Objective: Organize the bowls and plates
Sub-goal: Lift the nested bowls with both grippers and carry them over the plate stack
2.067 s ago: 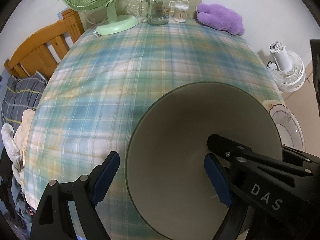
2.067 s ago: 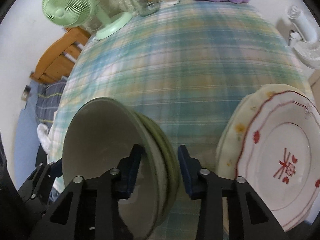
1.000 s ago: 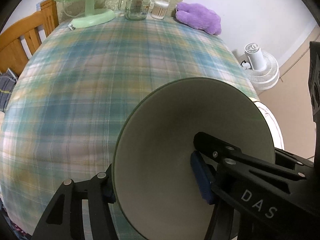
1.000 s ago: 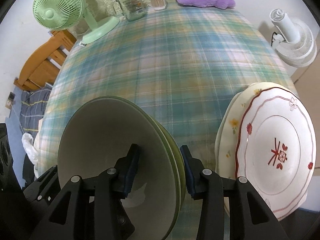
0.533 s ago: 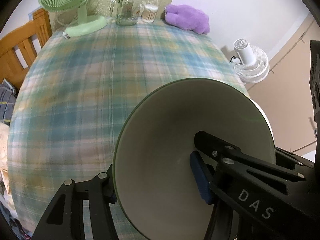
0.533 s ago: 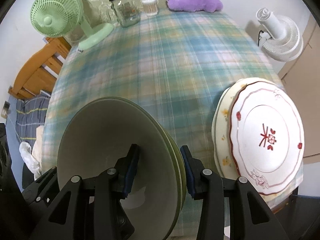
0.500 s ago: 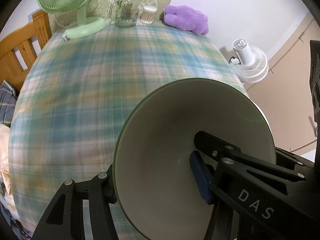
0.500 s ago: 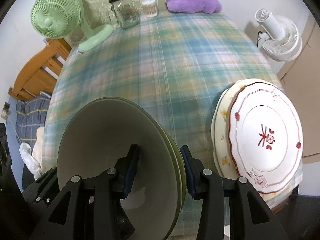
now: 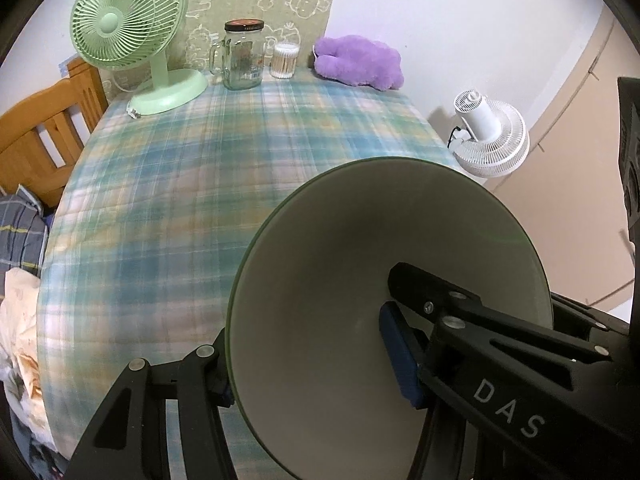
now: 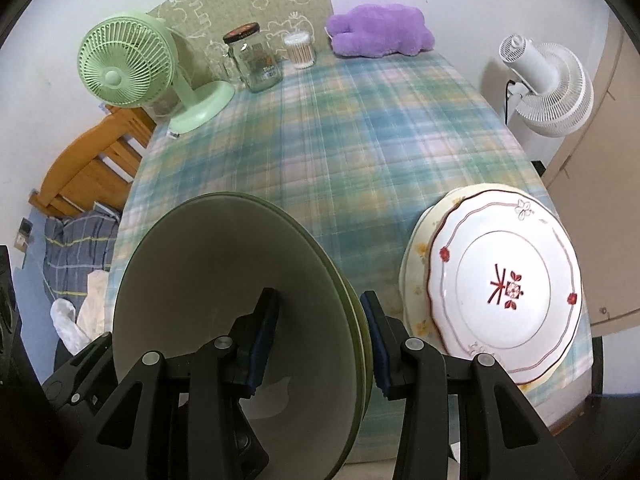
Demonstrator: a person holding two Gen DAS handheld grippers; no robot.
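Observation:
A stack of olive-green bowls is held up above the plaid table, gripped from both sides. My left gripper is shut on its rim, one pad inside the top bowl and one outside. My right gripper is shut on the opposite rim of the same stack of green bowls. A stack of white plates with red trim lies at the table's near right corner, to the right of the right gripper.
At the far edge stand a green desk fan, a glass jar, a cotton-swab tub and a purple plush. A white floor fan stands right of the table. A wooden bed frame is left.
Both grippers have risen and pulled back with the bowl stack, so more of the table and far wall shows. The left gripper closed on the rim about two seconds ago.

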